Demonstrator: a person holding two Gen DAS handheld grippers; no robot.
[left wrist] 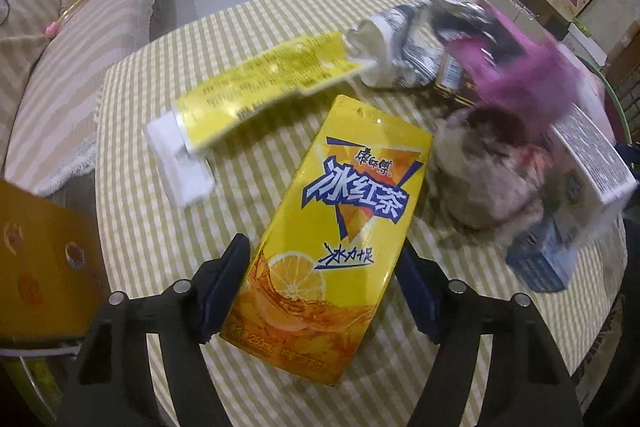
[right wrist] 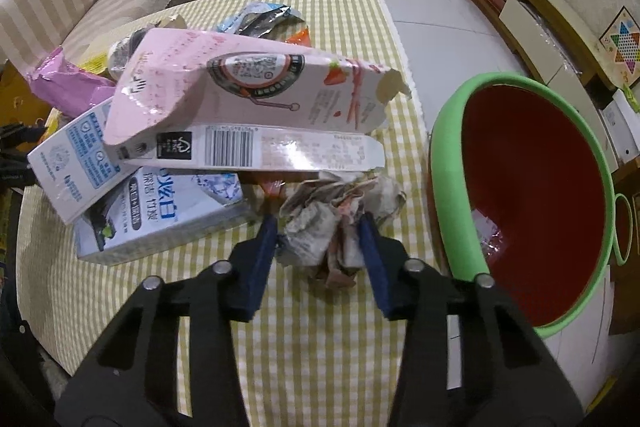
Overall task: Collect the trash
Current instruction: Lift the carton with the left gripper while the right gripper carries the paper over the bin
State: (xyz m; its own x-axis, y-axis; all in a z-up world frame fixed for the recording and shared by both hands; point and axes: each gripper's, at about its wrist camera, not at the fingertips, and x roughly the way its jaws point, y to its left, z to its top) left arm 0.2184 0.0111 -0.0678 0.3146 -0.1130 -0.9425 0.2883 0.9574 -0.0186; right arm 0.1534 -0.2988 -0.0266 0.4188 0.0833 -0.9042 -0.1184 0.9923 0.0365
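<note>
- Left gripper (left wrist: 324, 291) sits astride the bottom end of the yellow iced tea carton (left wrist: 332, 227), one pad on each long side. The jaws are partly closed, and I'd say the pads touch the carton's edges or are right on them, but can't tell if it's a firm squeeze yet.
- The carton lies flat on the checked tablecloth (left wrist: 152, 227), long axis running from about 6 o'clock at the fingers up to 12–1 o'clock, so the jaws cross its narrow width. Good setup for a lift.
- Right gripper (right wrist: 320, 247) is narrowed around the crumpled paper wad (right wrist: 336, 223), both pads pressing into it. Looks grabbed.
- The green-rimmed bin (right wrist: 452, 163) with the red inside is at roughly 3 o'clock from the right gripper, just beside the wad, so the right hand is much nearer to it.
- The pink carton (right wrist: 240, 91) and blue-white box (right wrist: 160, 223) pile at 10–11 o'clock is untouched.
</note>
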